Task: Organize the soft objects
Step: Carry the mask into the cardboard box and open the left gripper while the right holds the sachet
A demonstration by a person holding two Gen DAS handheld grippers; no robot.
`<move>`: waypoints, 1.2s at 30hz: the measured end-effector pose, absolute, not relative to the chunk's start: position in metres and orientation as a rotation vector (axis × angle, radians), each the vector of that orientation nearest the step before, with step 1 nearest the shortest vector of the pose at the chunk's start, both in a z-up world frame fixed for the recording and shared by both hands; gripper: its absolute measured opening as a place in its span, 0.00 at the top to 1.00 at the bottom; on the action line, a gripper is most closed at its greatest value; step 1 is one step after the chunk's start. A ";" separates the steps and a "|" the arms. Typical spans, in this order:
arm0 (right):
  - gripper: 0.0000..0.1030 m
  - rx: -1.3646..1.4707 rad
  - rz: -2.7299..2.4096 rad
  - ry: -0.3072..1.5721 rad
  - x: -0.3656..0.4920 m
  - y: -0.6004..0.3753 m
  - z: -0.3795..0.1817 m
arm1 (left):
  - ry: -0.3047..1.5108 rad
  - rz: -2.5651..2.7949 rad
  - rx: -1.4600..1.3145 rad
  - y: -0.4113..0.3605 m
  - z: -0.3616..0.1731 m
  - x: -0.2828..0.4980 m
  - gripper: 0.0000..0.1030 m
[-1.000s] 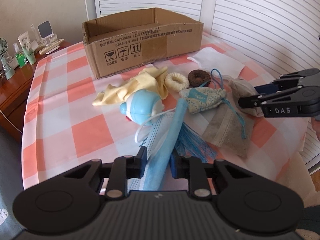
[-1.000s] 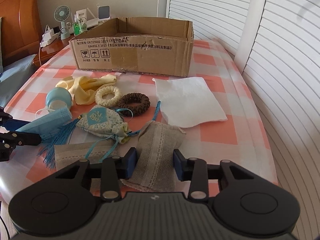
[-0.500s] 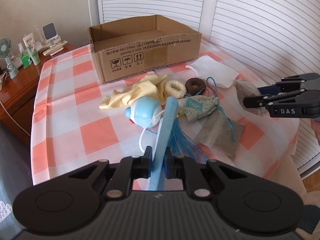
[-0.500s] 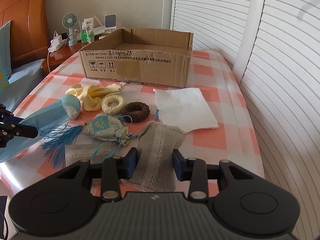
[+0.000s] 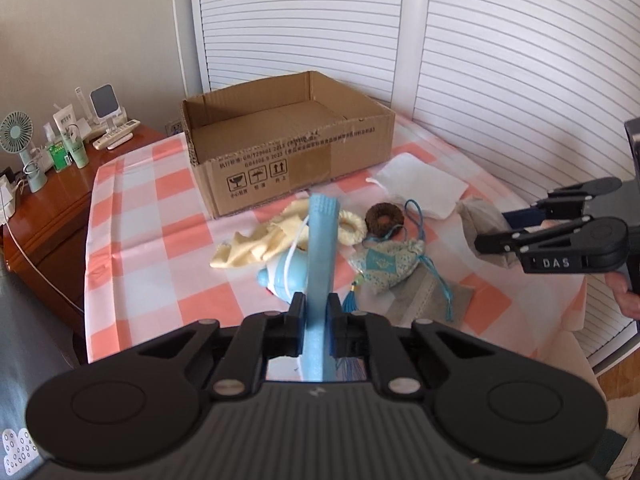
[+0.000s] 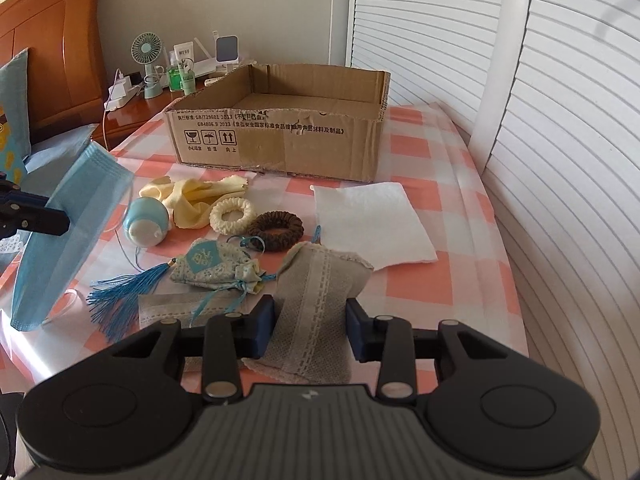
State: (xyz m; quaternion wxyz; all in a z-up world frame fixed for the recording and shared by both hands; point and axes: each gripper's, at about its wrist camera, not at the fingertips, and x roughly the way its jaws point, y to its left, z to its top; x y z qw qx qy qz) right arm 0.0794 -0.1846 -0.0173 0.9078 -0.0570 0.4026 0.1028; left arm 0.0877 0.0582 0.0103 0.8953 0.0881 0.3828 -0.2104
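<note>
My left gripper (image 5: 317, 312) is shut on a blue face mask (image 5: 321, 264) and holds it edge-on above the table; the mask also shows in the right wrist view (image 6: 68, 232). My right gripper (image 6: 310, 320) is shut on a grey lace pouch (image 6: 316, 296), lifted off the cloth; the pouch also shows in the left wrist view (image 5: 482, 226). An open cardboard box (image 5: 288, 148) stands at the far side. A yellow cloth (image 6: 192, 196), cream ring (image 6: 232, 215), brown ring (image 6: 276, 230), tasselled sachet (image 6: 212, 266) and blue round toy (image 6: 146, 226) lie between.
A white folded cloth (image 6: 372, 220) lies right of the rings. A second grey pouch (image 6: 172, 312) lies flat under the sachet. A wooden nightstand (image 5: 48, 200) with a fan and bottles stands left of the table. White louvred doors (image 5: 500, 60) stand behind.
Both grippers have risen from the table. The blue mask went up with the left gripper and the grey pouch with the right.
</note>
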 end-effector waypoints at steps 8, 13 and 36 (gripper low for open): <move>0.59 -0.106 0.212 0.842 0.081 -0.186 -0.021 | 0.833 -0.433 0.183 0.056 -0.002 0.096 0.83; 0.59 -0.103 0.221 0.843 0.080 -0.186 -0.023 | 0.857 -0.431 0.205 0.053 -0.022 0.088 0.25; 0.31 -0.092 0.189 0.854 0.083 -0.190 -0.037 | 0.873 -0.431 0.128 0.055 -0.027 0.099 0.88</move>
